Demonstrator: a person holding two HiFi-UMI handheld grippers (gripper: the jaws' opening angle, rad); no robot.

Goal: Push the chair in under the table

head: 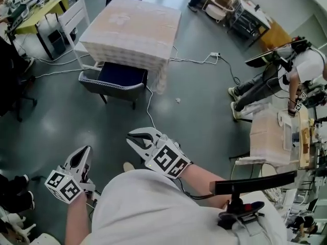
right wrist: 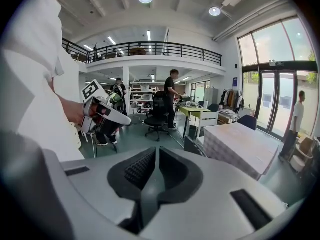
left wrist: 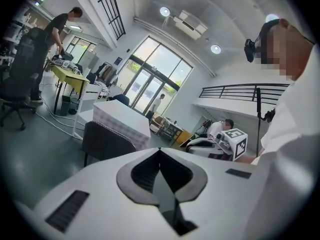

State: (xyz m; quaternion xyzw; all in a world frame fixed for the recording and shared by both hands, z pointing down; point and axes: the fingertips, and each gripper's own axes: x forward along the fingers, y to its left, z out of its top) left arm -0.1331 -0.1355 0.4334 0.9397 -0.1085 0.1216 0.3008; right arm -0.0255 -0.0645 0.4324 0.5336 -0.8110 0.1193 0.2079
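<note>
The table, draped in a pale cloth, stands at the top of the head view. The dark blue chair sits at its near side, with the seat partly under the tabletop. Both grippers hang close to my body, well short of the chair. My left gripper is shut and empty. My right gripper has its jaws together with only a hairline slit, nothing between them. The left gripper view shows its closed tips, with the chair back and table beyond. The right gripper faces the table.
A white cable trails over the grey floor beside the table. A seated person and a small covered table are at the right. A white chair and a yellow-green desk stand at the upper left.
</note>
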